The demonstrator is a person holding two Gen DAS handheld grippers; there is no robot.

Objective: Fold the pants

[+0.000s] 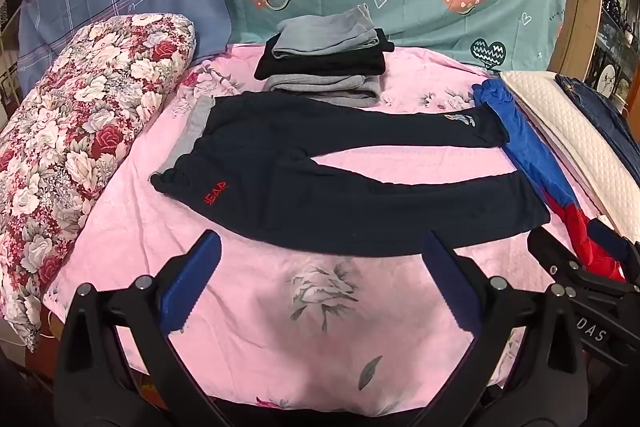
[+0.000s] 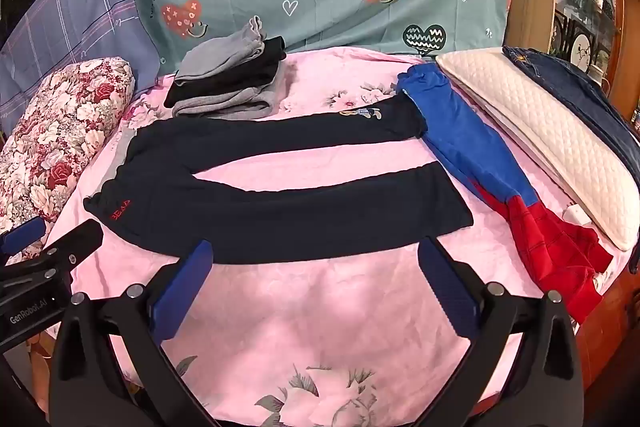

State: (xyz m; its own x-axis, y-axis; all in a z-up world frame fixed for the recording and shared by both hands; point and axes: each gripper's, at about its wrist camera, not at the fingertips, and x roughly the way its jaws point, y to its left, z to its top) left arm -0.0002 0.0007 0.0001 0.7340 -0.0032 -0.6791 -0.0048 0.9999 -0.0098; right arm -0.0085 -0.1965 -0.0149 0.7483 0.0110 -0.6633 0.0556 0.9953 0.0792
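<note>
With both my left gripper (image 1: 320,247) and right gripper (image 2: 316,255) spread wide and empty over the pink sheet (image 1: 320,327), I should pinch the near leg's edge of the dark pants (image 1: 320,203), lying flat just beyond, and fold it onto the far leg.

Dark navy pants (image 1: 320,183), spread flat, unfolded, legs apart, waistband at left

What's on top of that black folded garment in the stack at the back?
A folded grey garment lies on the black one, with another grey piece beneath. Anything tucked inside the folds is hidden.
</note>
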